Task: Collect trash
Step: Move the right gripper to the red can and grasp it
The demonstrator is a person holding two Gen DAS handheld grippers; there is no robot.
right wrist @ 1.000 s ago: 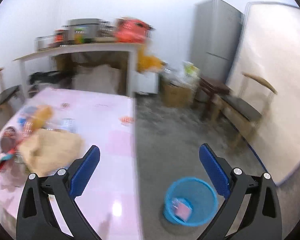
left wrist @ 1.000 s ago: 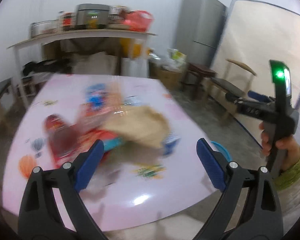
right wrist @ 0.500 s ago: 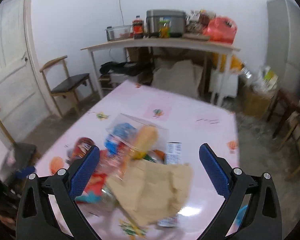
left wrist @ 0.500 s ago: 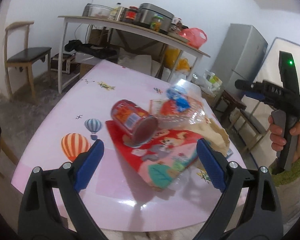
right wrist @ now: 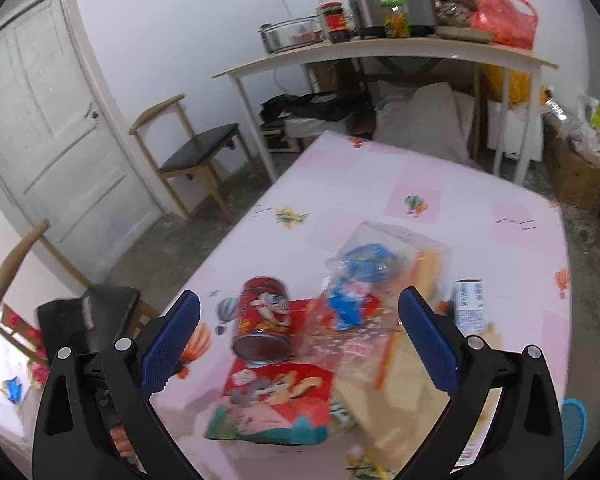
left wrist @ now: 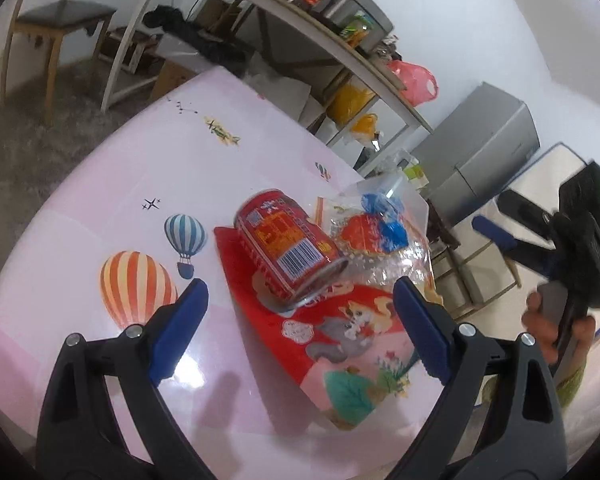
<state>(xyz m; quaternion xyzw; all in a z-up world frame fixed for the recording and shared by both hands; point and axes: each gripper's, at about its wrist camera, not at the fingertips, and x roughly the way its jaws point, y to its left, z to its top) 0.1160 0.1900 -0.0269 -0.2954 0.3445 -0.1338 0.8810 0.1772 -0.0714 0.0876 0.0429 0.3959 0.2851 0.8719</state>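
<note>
A red drink can lies on its side on a red cartoon snack packet, on the pink table. A crumpled clear plastic bag with blue and red print touches the can's far side. My left gripper is open just short of the can, nothing between its fingers. My right gripper is open above the same pile: the can, the packet, the plastic bag, a brown paper bag and a small carton. A hand holds the right gripper's handle.
A blue mesh basket stands on the floor past the table's right edge. Wooden chairs stand left of the table. A long side table with pots and jars runs along the back wall, by a grey fridge.
My left gripper has moved in close to the red can. My right gripper has swung from the floor and blue basket over to the trash pile. Both stay open.
</note>
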